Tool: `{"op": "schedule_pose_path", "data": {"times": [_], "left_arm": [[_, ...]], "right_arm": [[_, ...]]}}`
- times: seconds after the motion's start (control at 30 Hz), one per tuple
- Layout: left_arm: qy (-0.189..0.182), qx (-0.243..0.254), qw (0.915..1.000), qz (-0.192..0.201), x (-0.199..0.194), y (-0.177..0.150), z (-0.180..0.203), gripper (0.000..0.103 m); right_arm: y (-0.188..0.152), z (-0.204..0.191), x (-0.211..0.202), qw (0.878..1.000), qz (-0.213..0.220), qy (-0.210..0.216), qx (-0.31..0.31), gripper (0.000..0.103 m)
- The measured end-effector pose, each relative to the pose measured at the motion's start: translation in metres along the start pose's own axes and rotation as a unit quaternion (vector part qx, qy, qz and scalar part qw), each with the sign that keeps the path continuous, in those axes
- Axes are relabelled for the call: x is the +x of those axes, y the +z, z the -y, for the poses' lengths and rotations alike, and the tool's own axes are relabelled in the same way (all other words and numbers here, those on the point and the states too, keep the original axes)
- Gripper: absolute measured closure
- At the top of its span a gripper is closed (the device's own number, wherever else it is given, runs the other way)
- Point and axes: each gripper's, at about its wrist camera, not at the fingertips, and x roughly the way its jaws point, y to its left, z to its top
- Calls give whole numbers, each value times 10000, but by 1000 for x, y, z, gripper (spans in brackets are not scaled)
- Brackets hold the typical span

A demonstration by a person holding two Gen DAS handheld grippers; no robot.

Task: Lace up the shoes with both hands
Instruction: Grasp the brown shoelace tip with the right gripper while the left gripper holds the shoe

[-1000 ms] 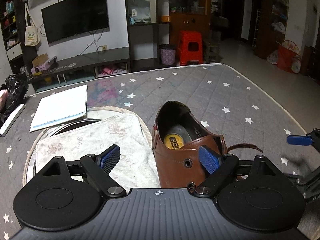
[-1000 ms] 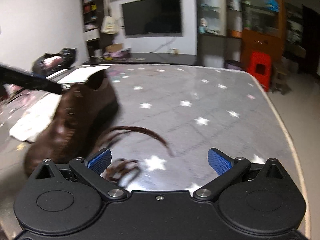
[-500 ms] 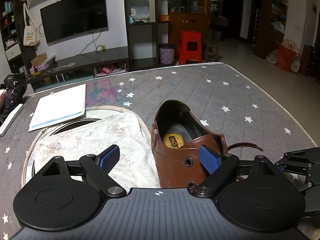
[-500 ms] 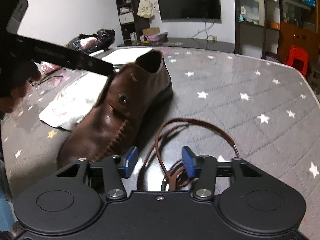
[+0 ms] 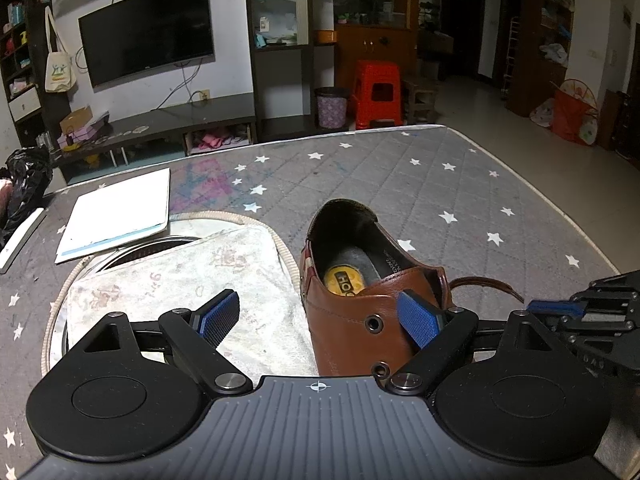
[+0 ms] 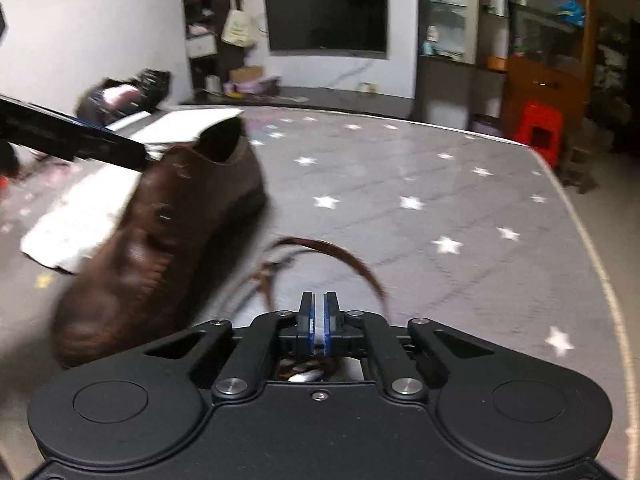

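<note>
A brown leather shoe (image 5: 348,336) stands on the grey star-patterned surface (image 5: 400,176), heel away from me, eyelets empty. My left gripper (image 5: 318,316) is open wide. The shoe's near side wall lies between its pads, the left pad over the cloth and the right pad at the shoe's tongue. One of its fingers (image 6: 72,140) shows as a black bar at the shoe's top. The brown lace (image 6: 340,252) loops loose beside the shoe (image 6: 160,240). My right gripper (image 6: 319,312) is closing to a thin slit on the lace (image 5: 488,282), which runs to its tips (image 5: 556,307).
A soiled white cloth (image 5: 180,276) lies over a round rimmed tray left of the shoe. Behind it is a white notebook (image 5: 120,208), and a black bag (image 5: 24,176) sits at the far left. The surface's right edge (image 6: 600,264) drops to the floor.
My right gripper went from wide open to almost shut over the lace, and its view is now blurred. The left gripper and the shoe have not moved.
</note>
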Motion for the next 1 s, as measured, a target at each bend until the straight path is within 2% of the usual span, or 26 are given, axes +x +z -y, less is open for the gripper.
{"op": "schedule_pose_path", "data": {"times": [0.03, 0.1, 0.13, 0.27, 0.33, 0.43, 0.7, 0.87, 1.0], "left_arm": [[3, -4, 10000, 2, 0, 0, 0, 16], [21, -24, 10000, -2, 2, 0, -1, 16], [26, -34, 10000, -1, 2, 1, -2, 16], [43, -3, 10000, 7, 1, 0, -2, 16], [56, 47, 10000, 15, 0, 0, -3, 16], [86, 158, 9998, 24, -4, -1, -3, 16], [-24, 513, 9986, 141, -18, -8, -3, 16], [-45, 561, 9982, 219, -27, -12, -4, 16], [-13, 558, 9981, 242, -31, -13, -7, 16]], "right_arm": [[-1, 0, -6, 9999, 85, -71, -13, 95], [-1, -3, -14, 9997, 187, 145, -78, 95], [-1, -8, -19, 9988, 234, 421, -97, 95], [-1, -27, -12, 9954, 132, 913, -267, 95], [1, -31, -3, 9950, 62, 961, -279, 94], [2, -34, 11, 9954, -40, 950, -146, 80], [4, -30, 25, 9940, -75, 1032, 344, 79], [6, -29, 30, 9925, -33, 1101, 533, 74], [10, -26, 35, 9920, -44, 1073, 659, 75]]}}
